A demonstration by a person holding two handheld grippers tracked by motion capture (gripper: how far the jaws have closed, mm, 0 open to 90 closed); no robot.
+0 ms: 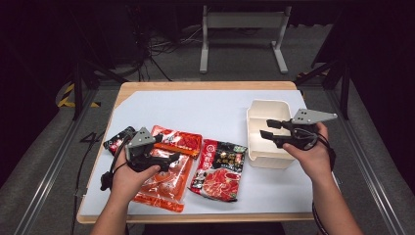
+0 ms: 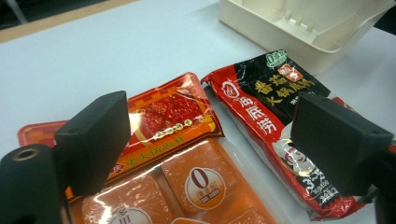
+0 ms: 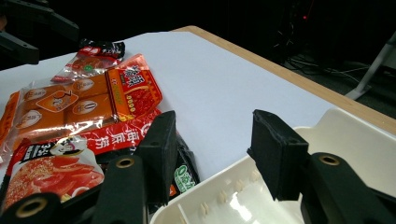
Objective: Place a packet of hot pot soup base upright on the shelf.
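Note:
Several food packets lie on the white table top: a small black packet [image 1: 119, 139], a red packet [image 1: 182, 139], a clear orange packet [image 1: 164, 185] and a black-and-red pouch [image 1: 219, 169]. My left gripper [image 1: 171, 156] hovers over the orange packet [image 2: 205, 186], jaws wide open and holding nothing; the red packet [image 2: 173, 112] and the pouch [image 2: 271, 102] lie just beyond it. My right gripper [image 1: 266, 128] is open above the left side of a cream two-compartment box [image 1: 266, 157]. In the right gripper view its jaws [image 3: 215, 149] straddle the box's rim [image 3: 224, 179] without touching it.
The white sheet [image 1: 195, 110] covers a wooden table whose edge [image 1: 205, 85] shows at the back. Behind the table the floor holds cables and a white frame stand [image 1: 242, 34]. Bare sheet lies behind the packets and in front of the box.

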